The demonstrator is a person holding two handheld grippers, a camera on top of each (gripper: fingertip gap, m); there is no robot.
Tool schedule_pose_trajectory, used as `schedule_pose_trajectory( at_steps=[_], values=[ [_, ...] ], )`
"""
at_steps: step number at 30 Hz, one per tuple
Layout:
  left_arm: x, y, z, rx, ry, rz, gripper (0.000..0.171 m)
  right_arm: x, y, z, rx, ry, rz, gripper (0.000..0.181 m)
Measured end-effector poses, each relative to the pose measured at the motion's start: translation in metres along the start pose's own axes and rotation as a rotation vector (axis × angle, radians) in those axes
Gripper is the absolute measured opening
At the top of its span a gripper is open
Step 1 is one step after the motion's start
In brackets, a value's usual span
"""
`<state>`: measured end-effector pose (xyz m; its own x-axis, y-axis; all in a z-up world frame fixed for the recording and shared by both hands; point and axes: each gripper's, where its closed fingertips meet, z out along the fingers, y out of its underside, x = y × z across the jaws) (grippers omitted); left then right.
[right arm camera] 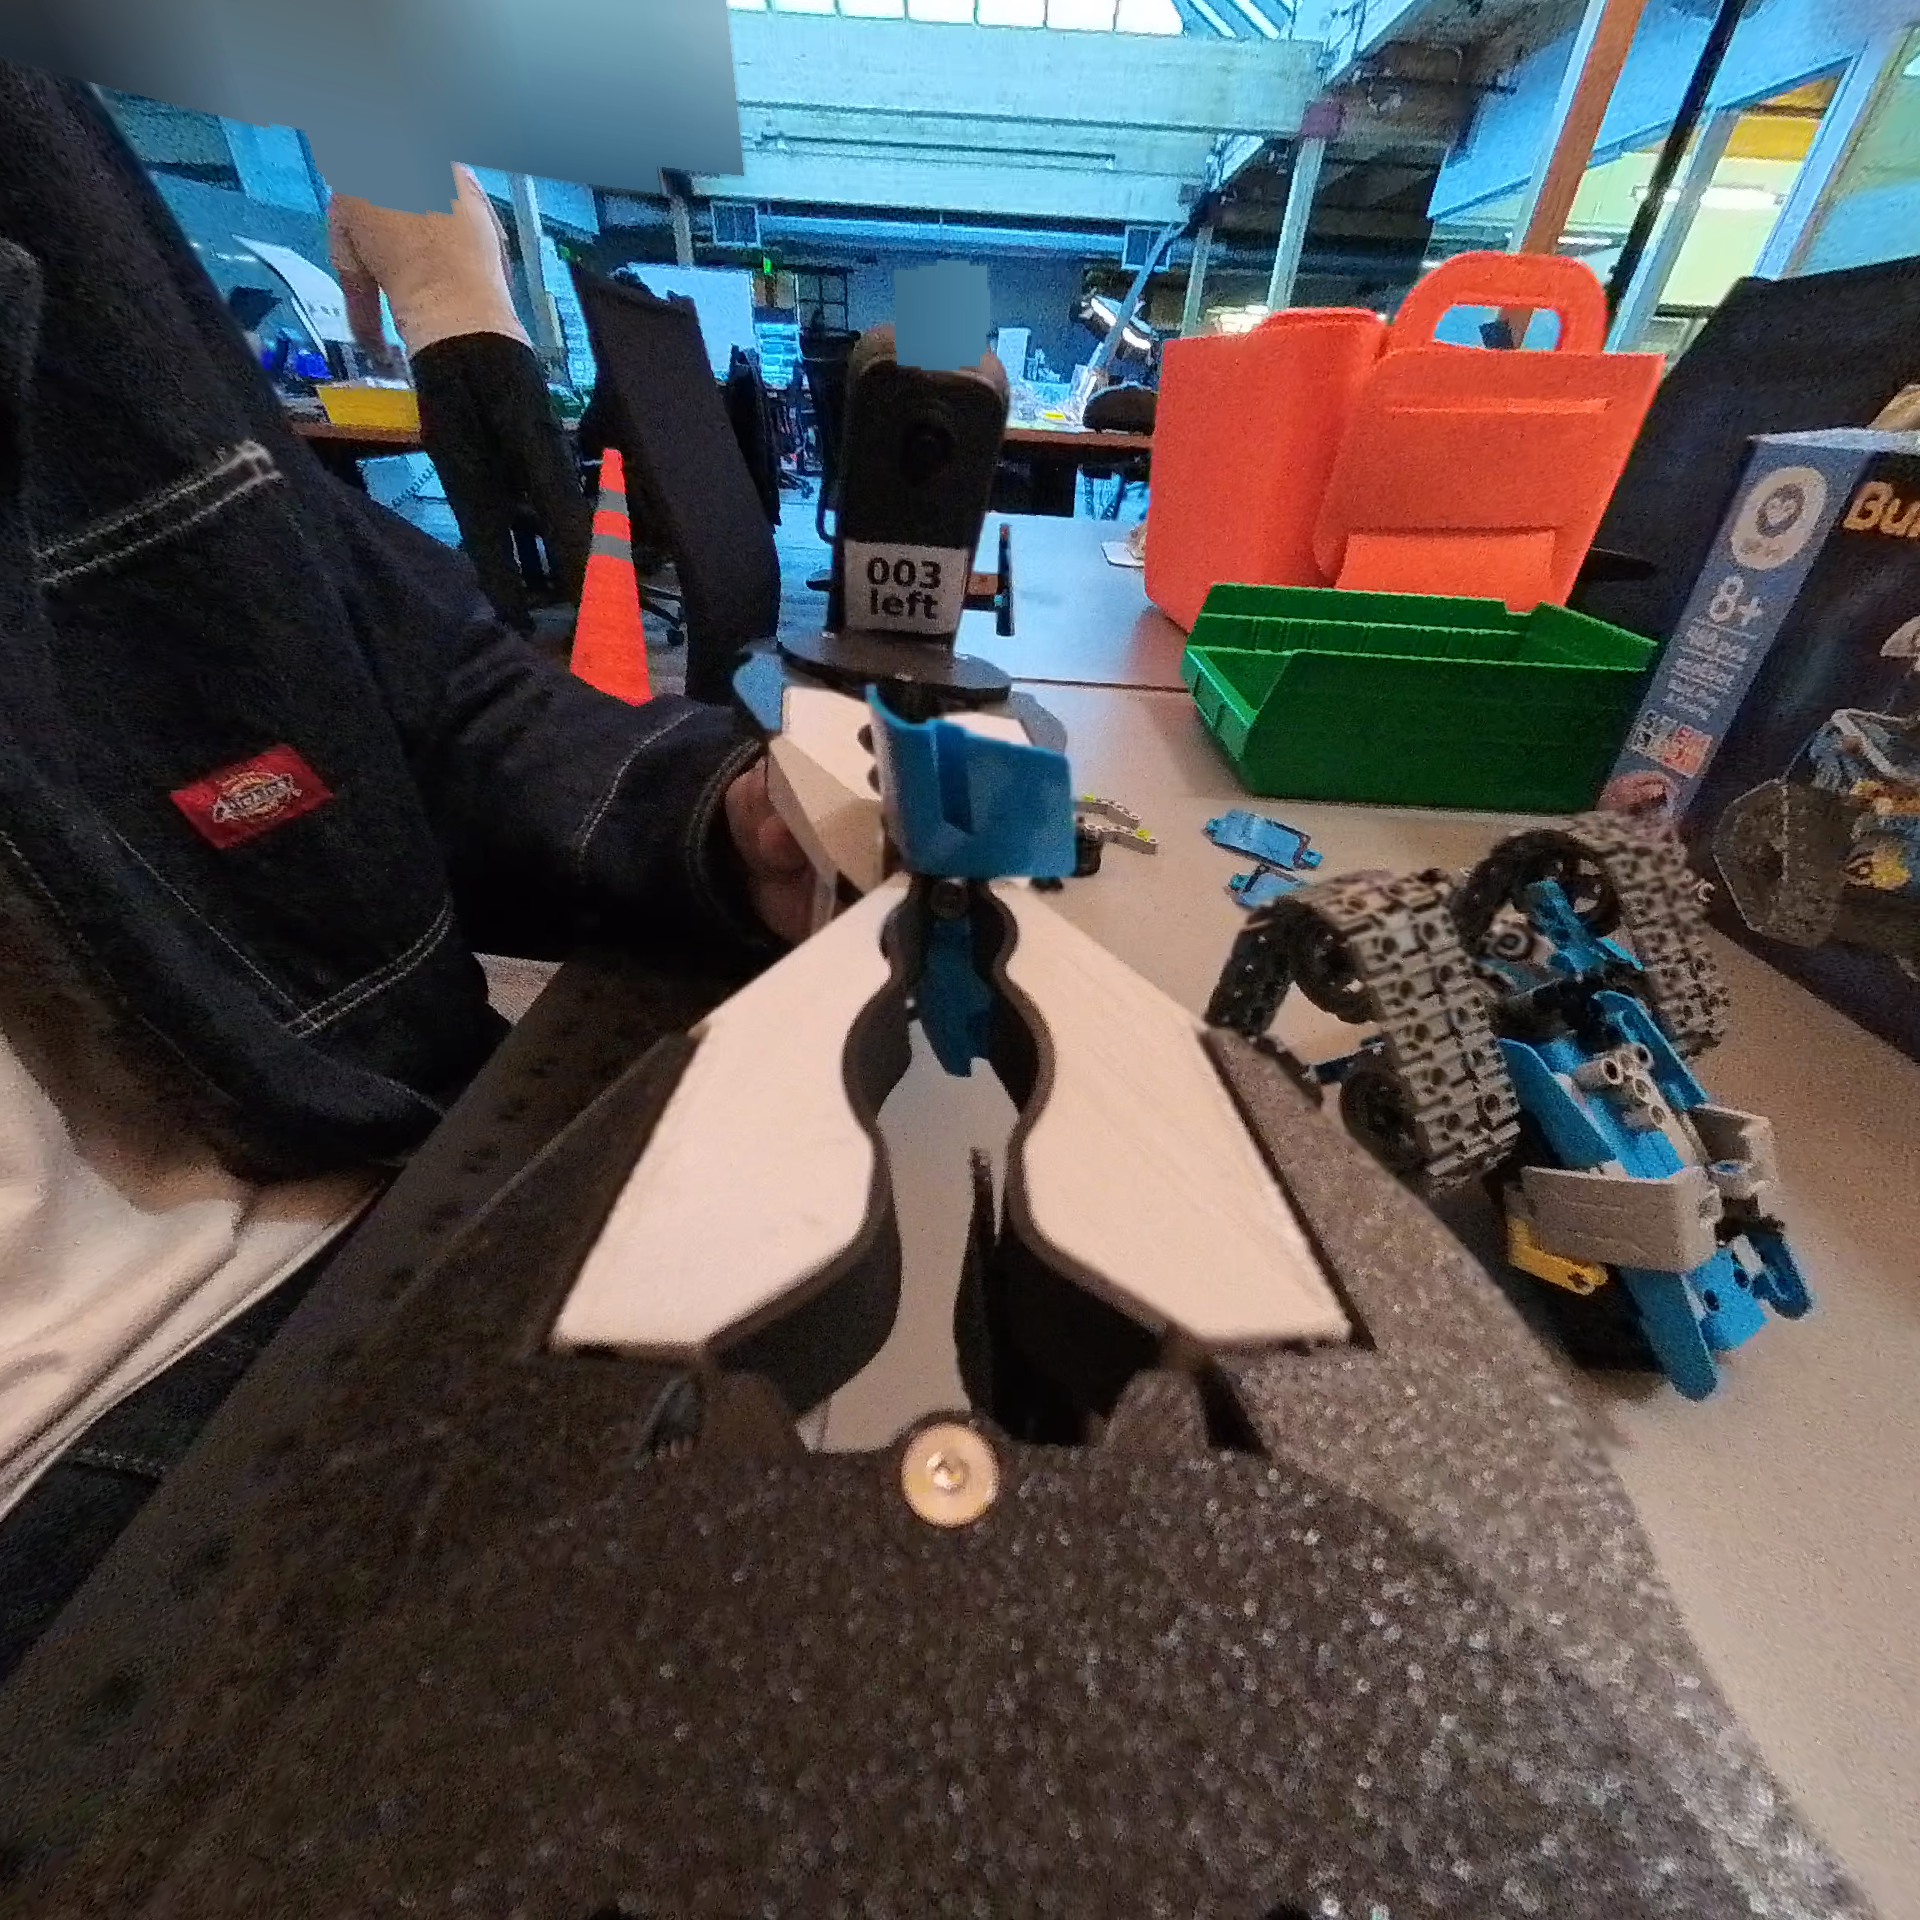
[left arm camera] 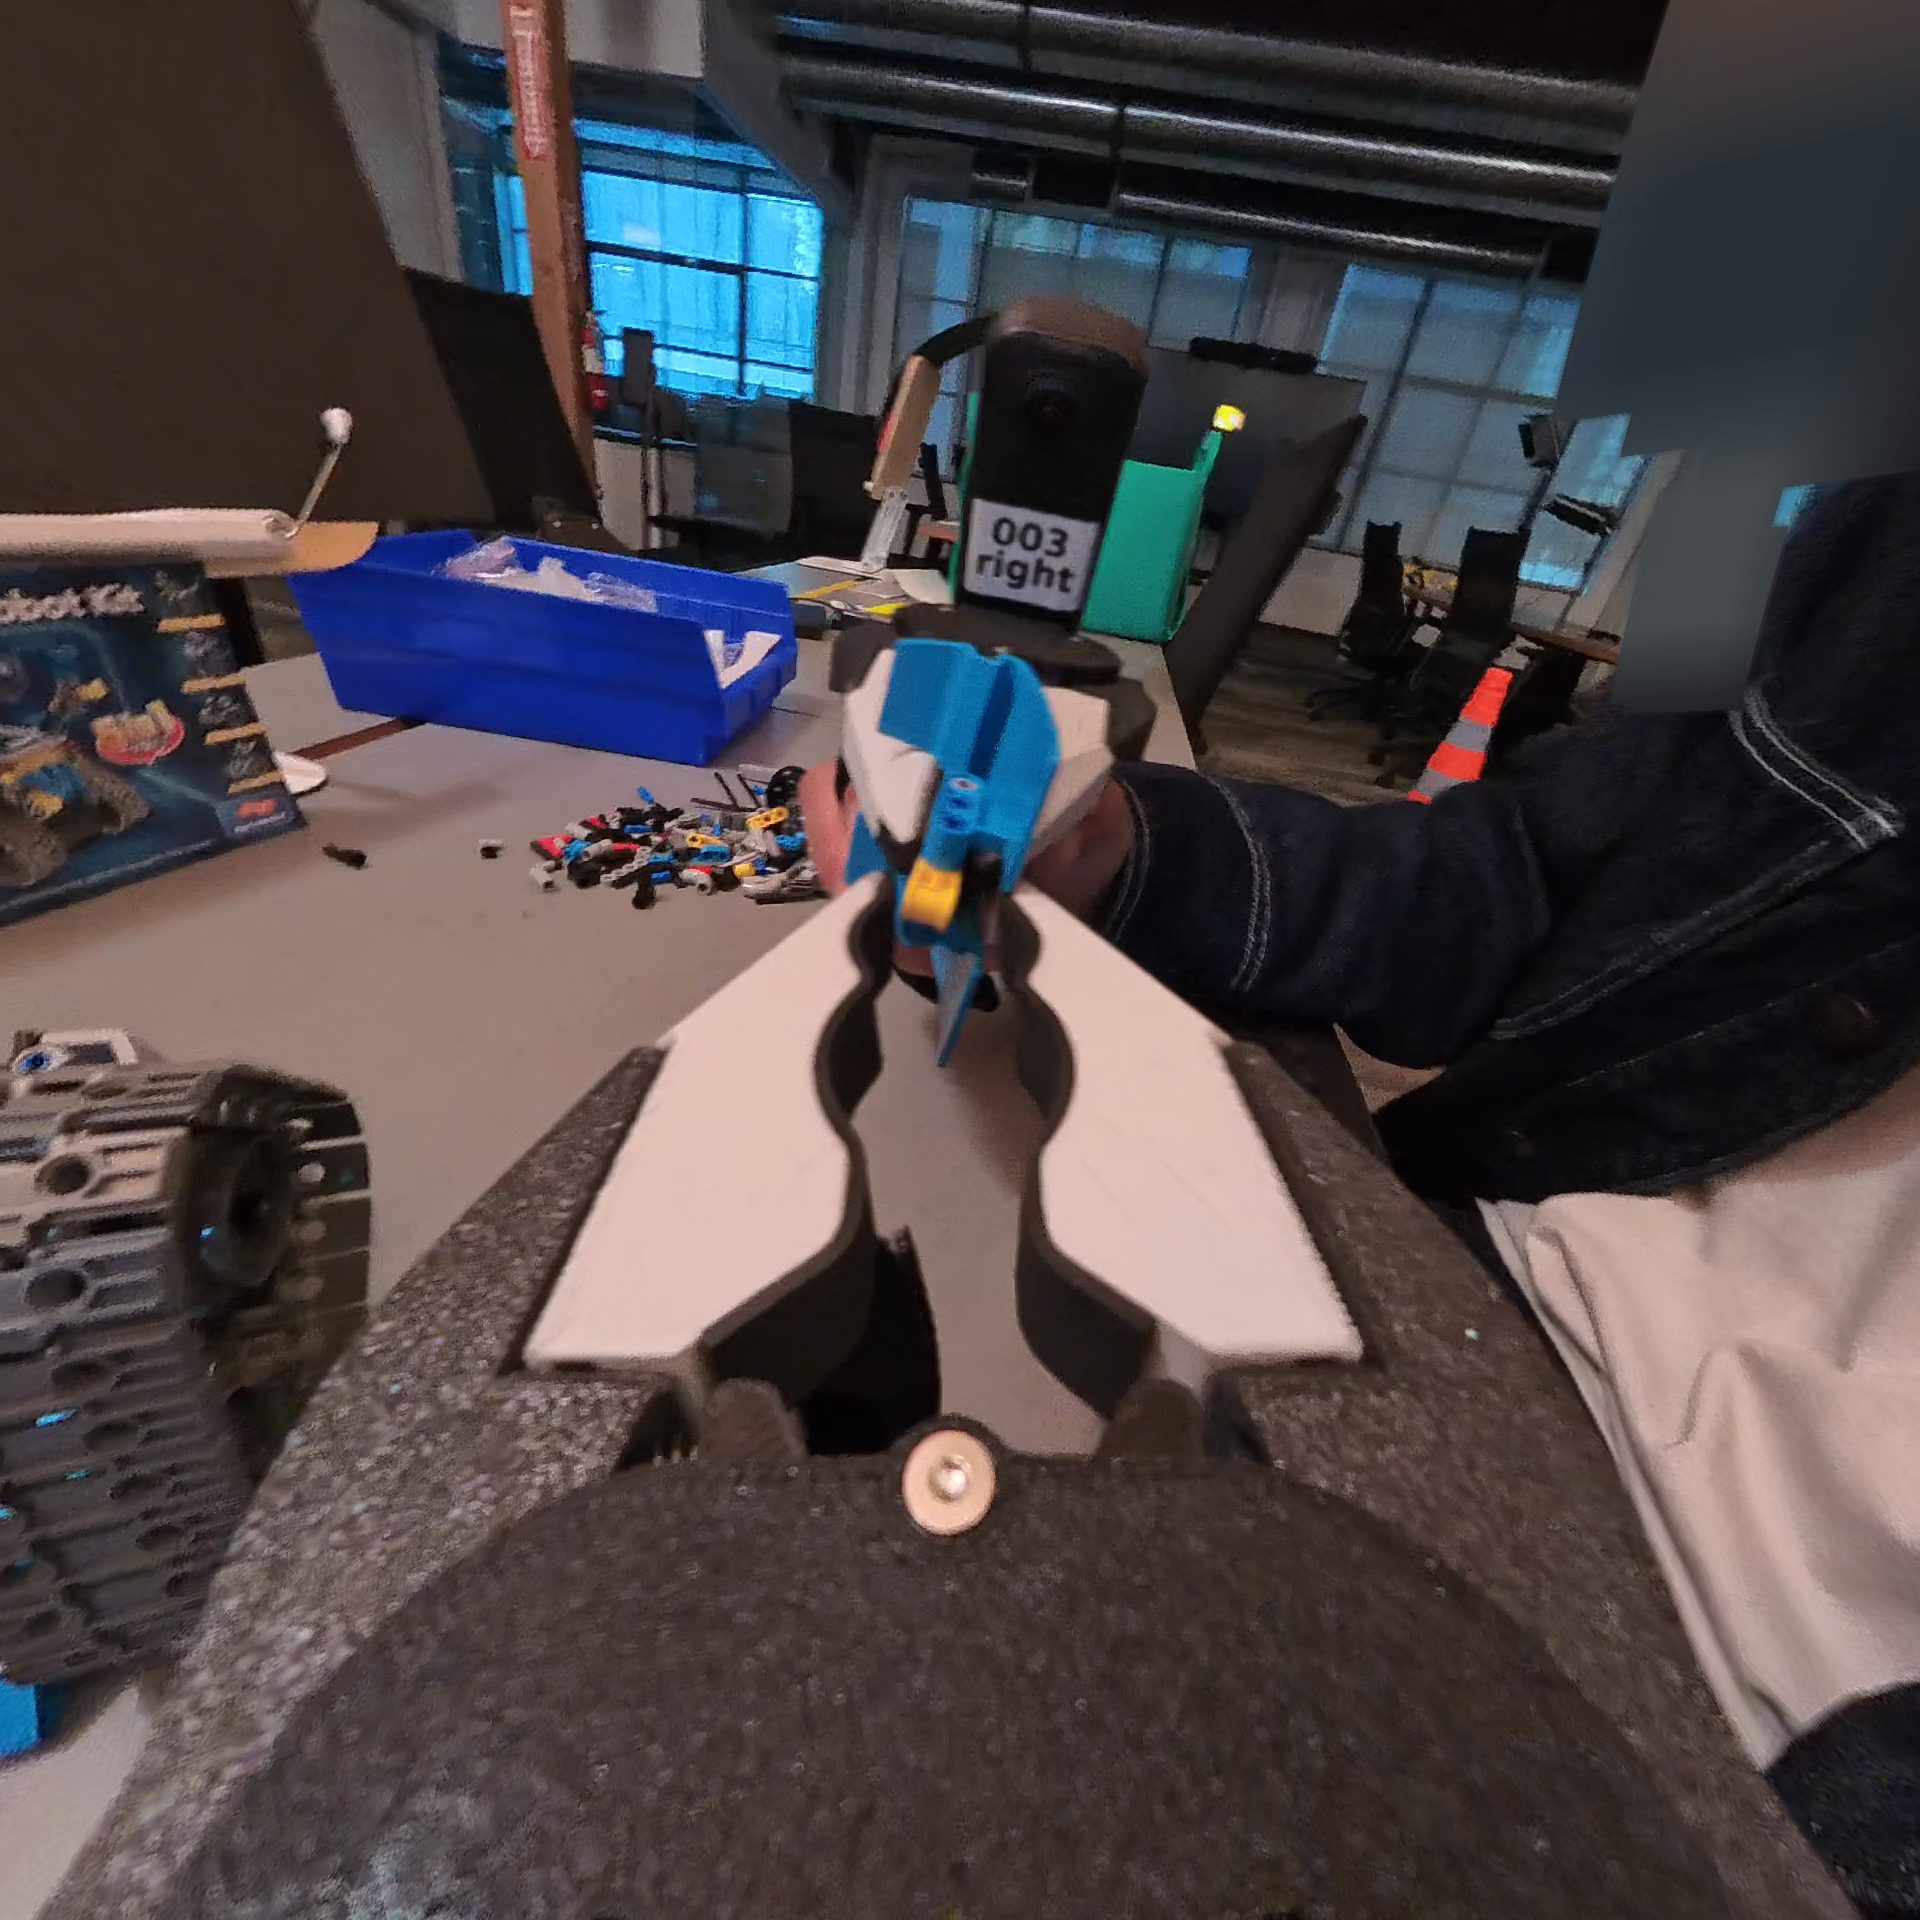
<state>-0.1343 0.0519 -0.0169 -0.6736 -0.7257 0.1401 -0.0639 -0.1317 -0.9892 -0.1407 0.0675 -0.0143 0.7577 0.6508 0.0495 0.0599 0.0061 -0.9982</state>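
Note:
My left gripper (left arm camera: 940,906) is shut on a blue brick assembly (left arm camera: 961,727) with a yellow connector (left arm camera: 928,894). It holds the assembly above the grey table (left arm camera: 468,966). My right gripper (right arm camera: 948,899) faces it and is shut on the same blue assembly (right arm camera: 977,805) from the other side. A narrow blue piece (right arm camera: 951,997) hangs down between its fingers. The grippers meet tip to tip, and each shows in the other's view: the right gripper (left arm camera: 971,821) and the left gripper (right arm camera: 914,852). A hand in a dark denim sleeve (left arm camera: 1455,883) holds each gripper.
A tracked brick vehicle (right arm camera: 1507,1060) lies on the table, at the left edge of the left wrist view (left arm camera: 156,1299). Also there: a pile of small parts (left arm camera: 675,842), a blue bin (left arm camera: 540,644), a kit box (left arm camera: 114,727), a green bin (right arm camera: 1403,707), an orange bag (right arm camera: 1382,447), loose blue plates (right arm camera: 1262,842). My two grippers' fingertips are within a few centimetres of each other.

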Motion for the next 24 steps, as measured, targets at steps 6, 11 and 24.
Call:
schedule_pose_trajectory(
  at_steps=[6,11,24],
  values=[
    [-0.01,0.005,0.0,-0.081,-0.202,0.363,0.014,0.011,0.007,-0.002,-0.041,0.076,0.011,0.011],
    [-0.018,0.018,0.001,-0.2,-0.325,0.639,0.017,0.014,0.022,-0.006,-0.151,0.095,-0.019,0.011],
    [-0.029,0.048,-0.002,-0.375,-0.345,0.767,0.0,0.01,0.045,-0.044,-0.251,-0.002,0.128,0.021]
  ],
)
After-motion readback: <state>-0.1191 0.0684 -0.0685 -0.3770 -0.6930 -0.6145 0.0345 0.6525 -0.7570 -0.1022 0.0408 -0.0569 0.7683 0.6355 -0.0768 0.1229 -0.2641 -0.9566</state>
